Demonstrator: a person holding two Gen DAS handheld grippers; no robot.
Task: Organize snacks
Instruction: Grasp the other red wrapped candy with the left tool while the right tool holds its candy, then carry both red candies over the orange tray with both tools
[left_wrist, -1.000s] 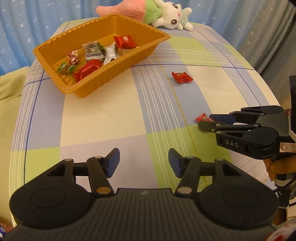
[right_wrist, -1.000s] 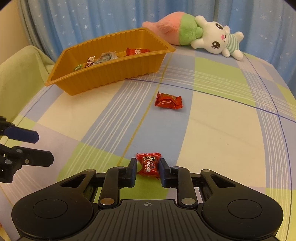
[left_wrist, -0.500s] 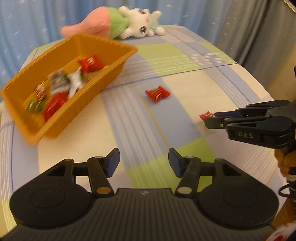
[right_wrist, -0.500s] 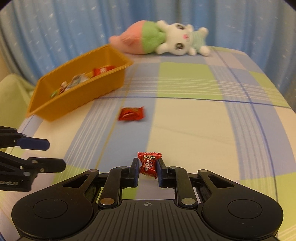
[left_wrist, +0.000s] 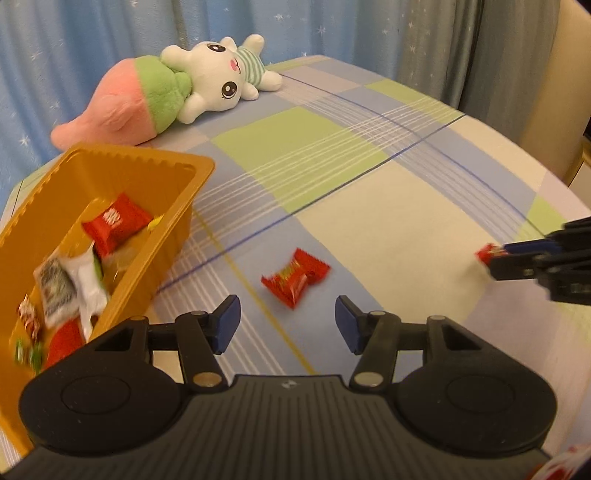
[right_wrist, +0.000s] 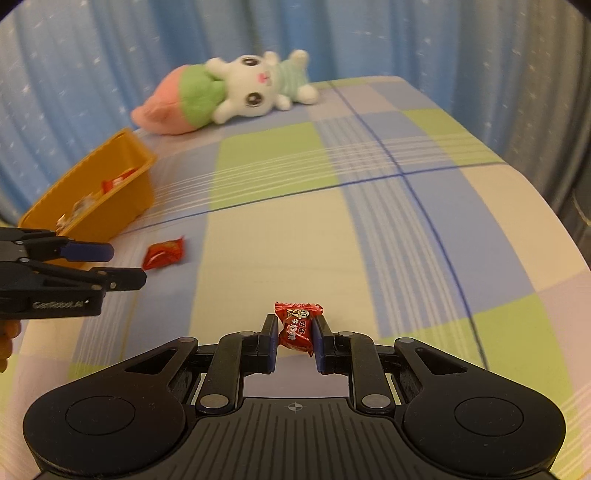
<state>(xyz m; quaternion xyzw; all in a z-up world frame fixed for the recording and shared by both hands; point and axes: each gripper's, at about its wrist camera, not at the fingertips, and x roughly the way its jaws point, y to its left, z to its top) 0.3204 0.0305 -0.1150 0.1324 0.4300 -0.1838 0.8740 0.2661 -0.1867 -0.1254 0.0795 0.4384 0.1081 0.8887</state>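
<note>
My right gripper (right_wrist: 294, 328) is shut on a small red candy (right_wrist: 296, 326) and holds it above the checked tablecloth; it also shows at the right edge of the left wrist view (left_wrist: 496, 258). My left gripper (left_wrist: 282, 321) is open and empty, just short of a loose red candy (left_wrist: 295, 277) lying on the cloth. That loose candy shows in the right wrist view (right_wrist: 163, 253) beside the left gripper (right_wrist: 122, 264). An orange tray (left_wrist: 122, 162) with several wrapped snacks stands to the left.
A pink, green and white plush rabbit (left_wrist: 173, 85) lies at the back of the table by the blue curtain (right_wrist: 332, 33). The table edge (left_wrist: 554, 177) curves off to the right.
My left gripper has swung right and forward, bringing the loose red candy in front of its open jaws. My right gripper has lifted with its candy and turned right.
</note>
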